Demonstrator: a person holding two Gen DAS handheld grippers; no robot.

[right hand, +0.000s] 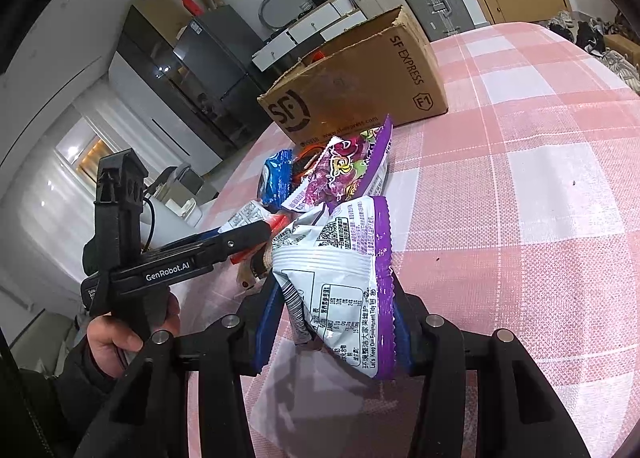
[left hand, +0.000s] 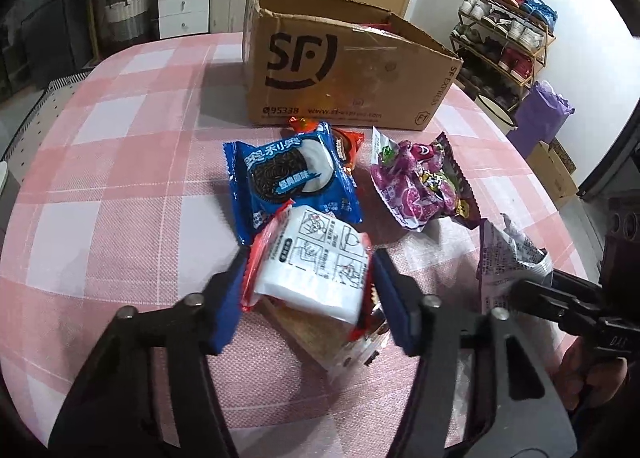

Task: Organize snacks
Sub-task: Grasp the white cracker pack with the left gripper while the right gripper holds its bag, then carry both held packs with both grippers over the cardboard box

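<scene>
My left gripper (left hand: 310, 272) is shut on a white-and-red snack packet (left hand: 320, 246), with a blue pad pressing on each side. Under that packet lies a clear-wrapped brown snack (left hand: 320, 334). A blue Oreo packet (left hand: 288, 173) lies just beyond, on top of an orange packet (left hand: 348, 141). To their right lies a purple candy bag (left hand: 416, 181). My right gripper (right hand: 336, 298) is shut on a crumpled purple-and-white snack packet (right hand: 340, 258), held above the cloth. An open cardboard SF box (left hand: 340, 69) stands behind the snacks.
The table (left hand: 120, 177) has a pink checked cloth, with bare stretches on the left and to the right (right hand: 520, 217) of the box. Past the right edge stand a shoe rack (left hand: 508, 29) and a purple bag (left hand: 540, 113). A hand (right hand: 120, 330) holds the left gripper.
</scene>
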